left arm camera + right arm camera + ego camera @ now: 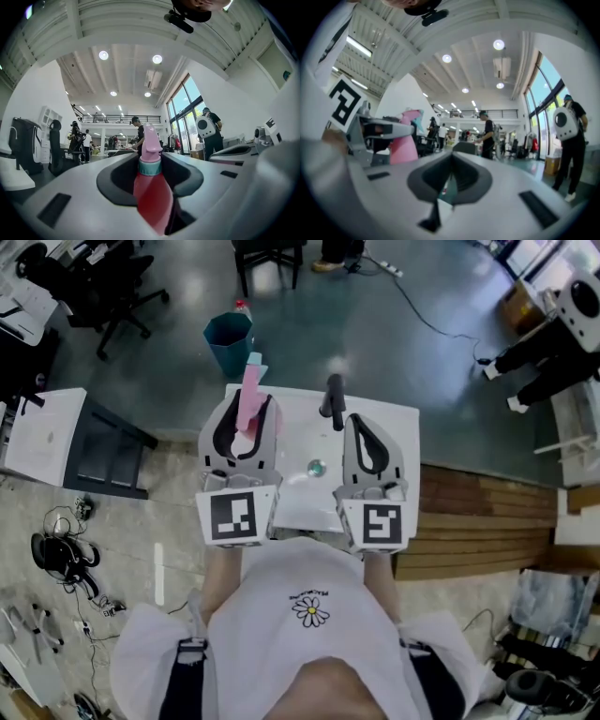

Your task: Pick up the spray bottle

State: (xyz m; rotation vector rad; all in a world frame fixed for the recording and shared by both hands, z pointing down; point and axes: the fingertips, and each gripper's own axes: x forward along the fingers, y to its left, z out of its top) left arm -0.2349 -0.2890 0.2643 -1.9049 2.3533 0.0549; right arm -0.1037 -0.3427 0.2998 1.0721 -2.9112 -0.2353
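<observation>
The spray bottle point(249, 396) has a pink body, a teal collar and a pink spray head. My left gripper point(248, 413) is shut on its body and holds it upright, clear of the white table point(398, 432). In the left gripper view the bottle point(151, 192) fills the gap between the jaws, its head rising above my left gripper point(150, 161). My right gripper point(361, 432) hovers beside it over the table with its jaw tips together and nothing in them. The right gripper view shows the bottle point(403, 145) at left, beyond my right gripper point(452, 157).
A dark upright object point(333, 399) and a small round shiny thing point(316, 466) are on the table. A teal bin point(230, 341) stands on the floor beyond it. Wooden boards point(478, 521) lie to the right, a low cabinet point(56, 442) to the left. People stand far off.
</observation>
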